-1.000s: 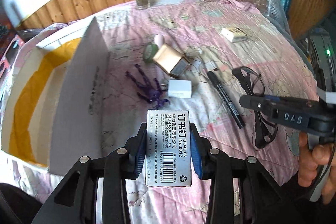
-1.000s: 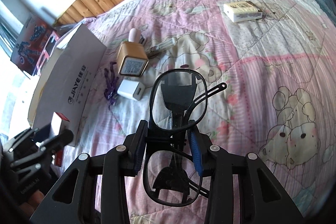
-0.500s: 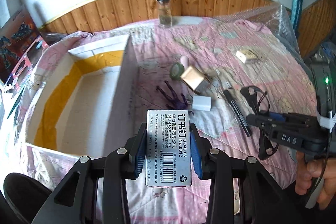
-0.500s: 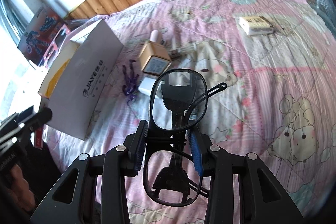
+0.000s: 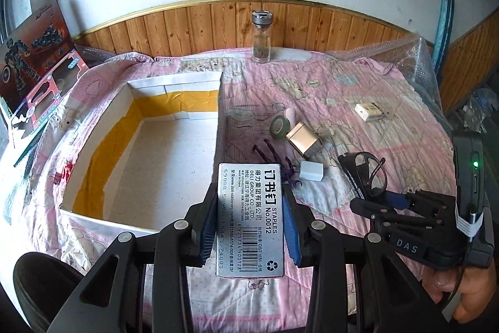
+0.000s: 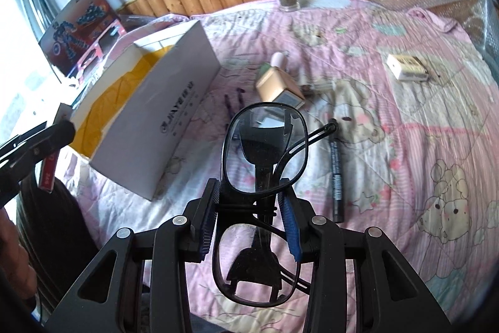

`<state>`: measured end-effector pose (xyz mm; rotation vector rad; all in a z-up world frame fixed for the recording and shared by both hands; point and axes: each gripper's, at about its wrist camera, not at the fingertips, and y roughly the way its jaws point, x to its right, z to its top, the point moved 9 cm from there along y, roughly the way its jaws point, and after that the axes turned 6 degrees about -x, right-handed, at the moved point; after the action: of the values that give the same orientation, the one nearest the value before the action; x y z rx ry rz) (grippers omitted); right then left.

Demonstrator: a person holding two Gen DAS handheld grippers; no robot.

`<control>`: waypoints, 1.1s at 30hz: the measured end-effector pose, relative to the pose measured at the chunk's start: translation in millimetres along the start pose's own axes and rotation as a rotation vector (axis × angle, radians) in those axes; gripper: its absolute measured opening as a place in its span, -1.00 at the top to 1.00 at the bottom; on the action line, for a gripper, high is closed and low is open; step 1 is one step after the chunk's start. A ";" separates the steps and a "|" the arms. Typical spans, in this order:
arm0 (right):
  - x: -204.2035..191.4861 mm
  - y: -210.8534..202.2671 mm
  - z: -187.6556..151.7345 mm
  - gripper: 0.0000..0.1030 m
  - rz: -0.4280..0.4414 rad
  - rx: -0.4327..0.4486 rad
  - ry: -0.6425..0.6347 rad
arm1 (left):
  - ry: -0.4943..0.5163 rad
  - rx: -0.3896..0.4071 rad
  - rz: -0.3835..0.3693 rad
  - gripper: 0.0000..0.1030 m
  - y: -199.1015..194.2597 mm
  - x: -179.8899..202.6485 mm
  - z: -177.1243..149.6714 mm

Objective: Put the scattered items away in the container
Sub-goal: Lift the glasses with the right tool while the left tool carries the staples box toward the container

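Left tongs [image 5: 249, 217] grip staples box [image 5: 250, 220]; cardboard box [image 5: 99, 127] holds nothing visible.

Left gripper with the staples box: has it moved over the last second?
Yes. The left gripper, shut on the staples box, has risen and pulled back: the white container now shows its whole inside.

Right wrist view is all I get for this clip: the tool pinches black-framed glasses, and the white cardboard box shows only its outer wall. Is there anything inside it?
Observer: Nothing. In the left wrist view the white cardboard box shows a bare floor and yellow tape lining its walls.
Reviewer: What does the left tool carry?
Observer: The left tool is shut on a grey staples box printed "No.0012".
Reviewer: Is it over the container?
Observer: Not clearly; it sits by the box's near right corner.
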<state>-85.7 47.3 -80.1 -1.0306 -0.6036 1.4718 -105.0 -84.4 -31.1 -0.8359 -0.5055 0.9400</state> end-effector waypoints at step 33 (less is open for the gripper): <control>-103.0 -6.8 43.3 0.23 0.005 0.001 -0.126 | -0.151 0.005 -0.087 0.25 13.2 -79.4 16.0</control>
<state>-126.7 -42.6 -27.4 -0.9437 -0.6898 1.5502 -163.4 -142.0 -34.5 -0.7364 -0.6645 0.9278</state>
